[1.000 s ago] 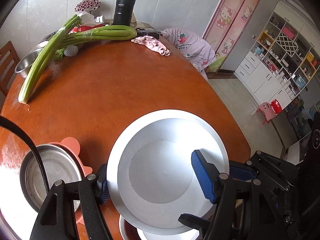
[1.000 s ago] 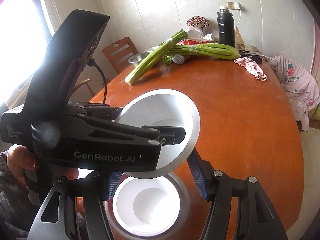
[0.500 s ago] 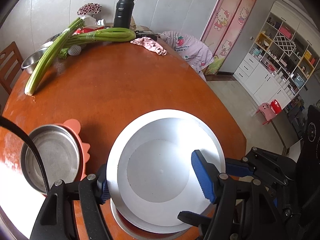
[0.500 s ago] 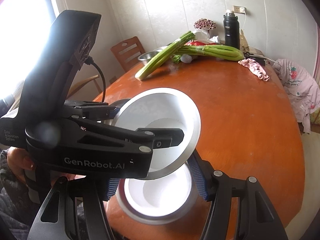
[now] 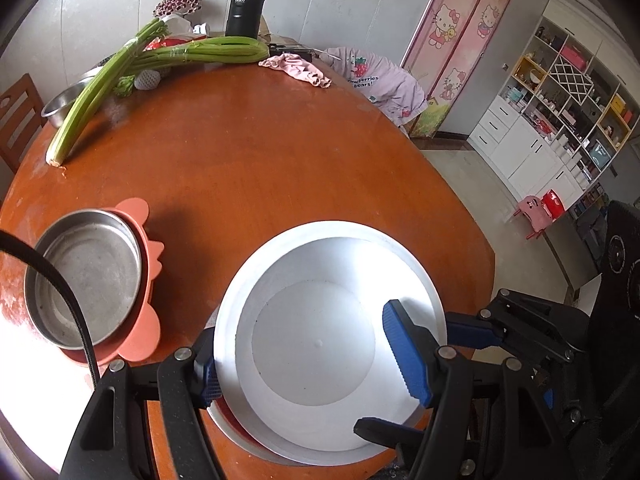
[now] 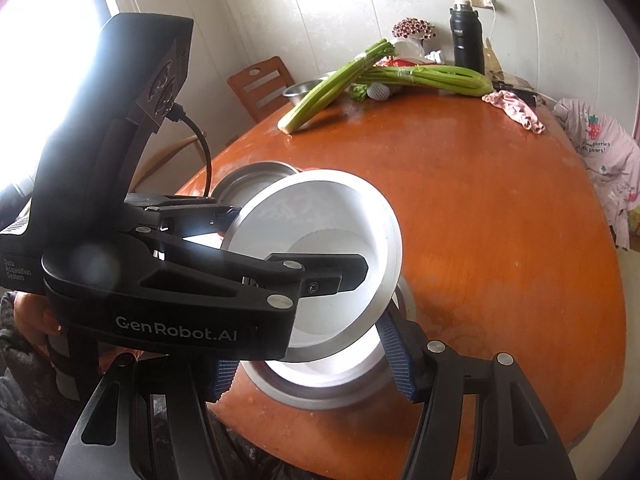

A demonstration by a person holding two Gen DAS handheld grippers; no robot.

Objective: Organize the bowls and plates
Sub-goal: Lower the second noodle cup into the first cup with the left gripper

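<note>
White round metal plate (image 5: 320, 332) tilted, clamped by its rim in left claw (image 5: 308, 364) over a second white dish (image 6: 320, 376) between the right claw (image 6: 308, 364) pads, contact unclear; round orange wooden desk (image 5: 260, 160).

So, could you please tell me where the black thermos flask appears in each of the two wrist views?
Left wrist view: the black flask stands at the top, left of centre, at the table's far edge against the wall.
Right wrist view: the black flask is at the top right, below the wall socket.
Shared landmark: the celery bunch lying just in front of it.
</note>
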